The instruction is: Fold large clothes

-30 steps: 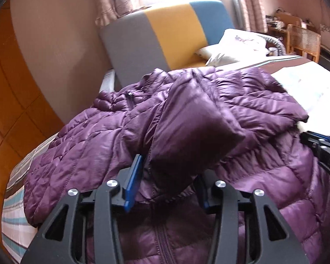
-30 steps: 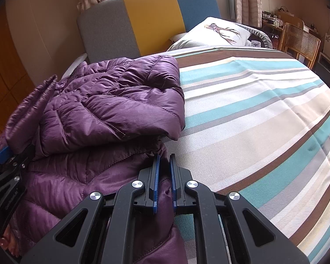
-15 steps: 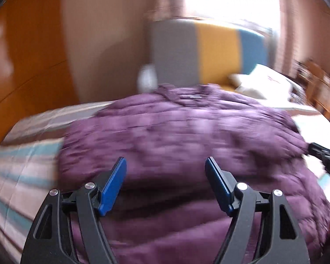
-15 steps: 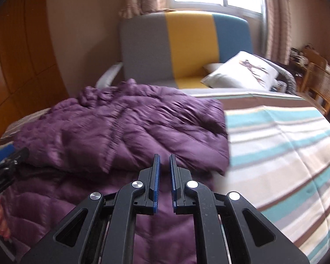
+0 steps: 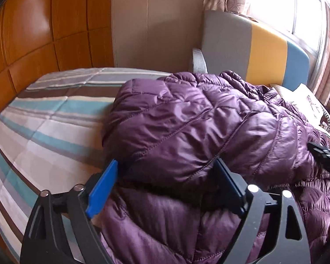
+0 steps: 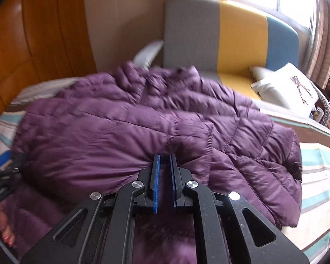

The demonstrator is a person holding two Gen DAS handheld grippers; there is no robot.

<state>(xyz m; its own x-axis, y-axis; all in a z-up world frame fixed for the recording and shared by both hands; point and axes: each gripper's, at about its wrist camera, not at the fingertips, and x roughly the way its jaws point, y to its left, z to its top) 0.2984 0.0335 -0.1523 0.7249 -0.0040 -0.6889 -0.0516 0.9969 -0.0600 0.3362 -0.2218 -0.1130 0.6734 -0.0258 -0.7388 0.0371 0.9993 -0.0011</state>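
Note:
A purple quilted down jacket [image 5: 198,127] lies on the striped bed, its upper part folded over the lower part; it also shows in the right wrist view [image 6: 143,127]. My left gripper [image 5: 165,176] is open, its jaws wide apart at the near edge of the folded layer, holding nothing. My right gripper [image 6: 164,160] has its jaws nearly together, their tips pressed against the jacket's fold; I see no fabric between the pads. The right gripper's tip shows at the right edge of the left view [image 5: 325,156].
The striped bedspread [image 5: 44,132] extends left of the jacket and also right of it [image 6: 319,176]. A grey, yellow and blue headboard [image 6: 231,37] and a white pillow [image 6: 286,88] stand behind. Wooden wardrobe panels [image 5: 33,33] are on the left.
My left gripper let go of the jacket flap and opened wide. The flap now lies folded over the jacket. Both views have swung left toward the wardrobe.

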